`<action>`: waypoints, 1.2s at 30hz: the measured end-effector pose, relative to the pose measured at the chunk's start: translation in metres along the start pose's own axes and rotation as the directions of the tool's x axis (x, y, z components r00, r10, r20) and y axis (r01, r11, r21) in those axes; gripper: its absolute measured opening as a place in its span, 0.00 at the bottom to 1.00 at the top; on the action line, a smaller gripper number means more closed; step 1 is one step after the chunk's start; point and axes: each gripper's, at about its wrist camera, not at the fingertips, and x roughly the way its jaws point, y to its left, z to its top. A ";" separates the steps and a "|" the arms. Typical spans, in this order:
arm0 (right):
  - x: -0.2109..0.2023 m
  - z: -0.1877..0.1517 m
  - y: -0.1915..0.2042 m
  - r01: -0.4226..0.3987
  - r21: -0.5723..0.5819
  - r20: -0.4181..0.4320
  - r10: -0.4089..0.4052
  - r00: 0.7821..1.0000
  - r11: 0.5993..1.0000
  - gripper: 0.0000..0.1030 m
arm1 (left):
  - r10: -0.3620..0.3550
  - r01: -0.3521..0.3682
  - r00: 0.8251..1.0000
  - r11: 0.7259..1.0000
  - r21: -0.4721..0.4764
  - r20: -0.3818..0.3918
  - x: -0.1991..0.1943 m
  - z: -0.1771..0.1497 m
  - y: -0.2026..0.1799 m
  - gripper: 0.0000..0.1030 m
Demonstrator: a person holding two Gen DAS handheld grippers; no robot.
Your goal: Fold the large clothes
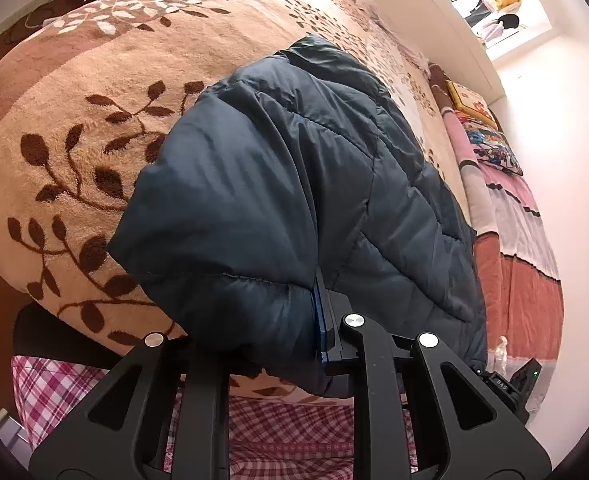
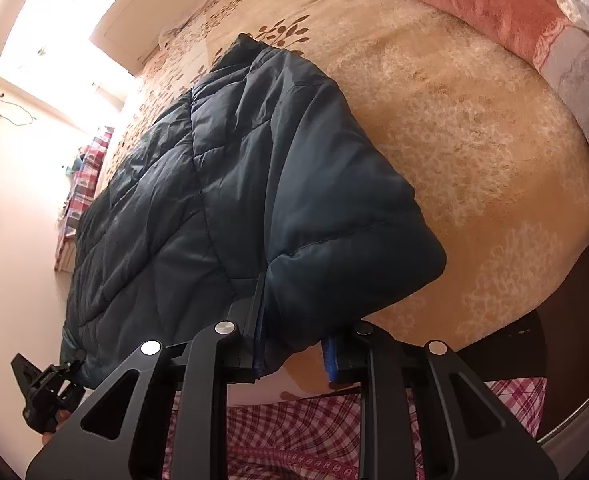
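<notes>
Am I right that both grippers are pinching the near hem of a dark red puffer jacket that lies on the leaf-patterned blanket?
Not quite: the puffer jacket is dark navy blue, not dark red, as both wrist views show. The rest holds: the left gripper and right gripper each pinch its near hem, and it lies on the leaf-patterned blanket.

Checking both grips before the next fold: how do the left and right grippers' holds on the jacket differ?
The left gripper pinches the jacket at its near left corner; the right gripper holds the near right corner. One left pad is buried in fabric; both blue right pads show. Both sets of jaws are clamped on padding.
</notes>
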 end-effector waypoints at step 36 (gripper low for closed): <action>-0.035 -0.075 0.024 0.040 -0.157 -0.064 -0.051 0.997 0.987 0.80 | 0.181 -0.181 0.982 0.983 0.000 -0.049 -0.036 -0.064 0.023 0.67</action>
